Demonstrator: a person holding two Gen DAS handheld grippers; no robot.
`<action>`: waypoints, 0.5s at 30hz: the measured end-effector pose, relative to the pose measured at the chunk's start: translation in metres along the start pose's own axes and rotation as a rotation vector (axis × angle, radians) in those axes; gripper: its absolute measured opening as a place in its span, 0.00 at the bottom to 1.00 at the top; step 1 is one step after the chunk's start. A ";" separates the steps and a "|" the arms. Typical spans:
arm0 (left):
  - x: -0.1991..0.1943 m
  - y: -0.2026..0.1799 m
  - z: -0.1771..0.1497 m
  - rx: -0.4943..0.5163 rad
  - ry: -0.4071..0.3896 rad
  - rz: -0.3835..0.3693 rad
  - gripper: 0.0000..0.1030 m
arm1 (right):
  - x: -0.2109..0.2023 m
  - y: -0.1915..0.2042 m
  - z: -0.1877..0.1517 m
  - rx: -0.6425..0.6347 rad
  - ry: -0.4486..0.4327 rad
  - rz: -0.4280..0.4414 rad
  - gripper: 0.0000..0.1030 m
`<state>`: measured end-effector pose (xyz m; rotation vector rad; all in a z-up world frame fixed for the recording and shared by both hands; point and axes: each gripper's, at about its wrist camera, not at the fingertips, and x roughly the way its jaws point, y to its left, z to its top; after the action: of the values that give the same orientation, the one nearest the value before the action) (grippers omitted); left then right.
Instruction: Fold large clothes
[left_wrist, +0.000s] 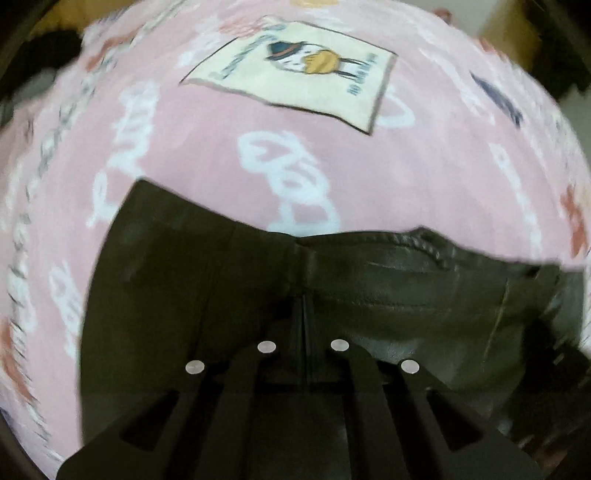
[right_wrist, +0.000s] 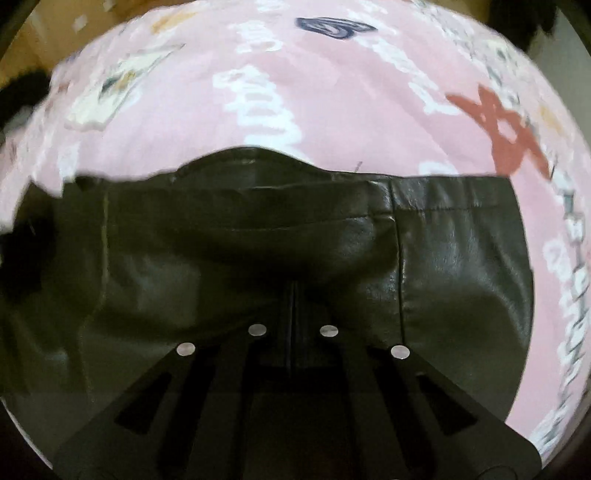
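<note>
The left gripper (left_wrist: 303, 291) points steeply down, its jaws together on the top edge of a black leather-like garment (left_wrist: 406, 295). From the pinch the stitched hem runs off toward 3 o'clock, rippling a little, and the cloth sags below it in soft horizontal creases. At 9 o'clock of the jaws a flatter, matte black panel spreads out to a sharp corner at about 10 o'clock.

The right gripper (right_wrist: 293, 291) also points steeply down, jaws together and clamped on the same garment (right_wrist: 229, 236). Here the hem arches above the jaws at 12 o'clock. A vertical seam drops at about 2 o'clock, and the glossy panel beyond it hangs smooth toward 3 o'clock.

Behind the garment in both views lies a pink sheet (left_wrist: 207, 122) printed with white scrawled lettering. In the left view a cream patch (left_wrist: 295, 77) with a small cartoon figure sits at 12 o'clock. In the right view a red star shape (right_wrist: 502, 136) sits at 2 o'clock, and a dark blue scribble (right_wrist: 332, 27) at 12 o'clock. Both pictures are blurred, so what the sheet covers cannot be told.
</note>
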<state>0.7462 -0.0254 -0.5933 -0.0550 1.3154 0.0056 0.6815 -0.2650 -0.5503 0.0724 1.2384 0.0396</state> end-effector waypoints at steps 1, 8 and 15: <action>-0.003 -0.002 0.000 0.006 0.000 0.004 0.02 | -0.006 -0.005 -0.001 0.030 -0.004 0.031 0.00; -0.080 -0.020 -0.044 0.103 0.026 -0.200 0.05 | -0.126 -0.051 -0.099 0.138 -0.144 0.299 0.07; -0.129 -0.049 -0.144 0.133 0.074 -0.244 0.33 | -0.190 -0.089 -0.224 0.294 -0.150 0.195 0.94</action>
<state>0.5762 -0.0773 -0.5031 -0.1027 1.3724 -0.2939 0.4068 -0.3593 -0.4509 0.4448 1.0767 0.0206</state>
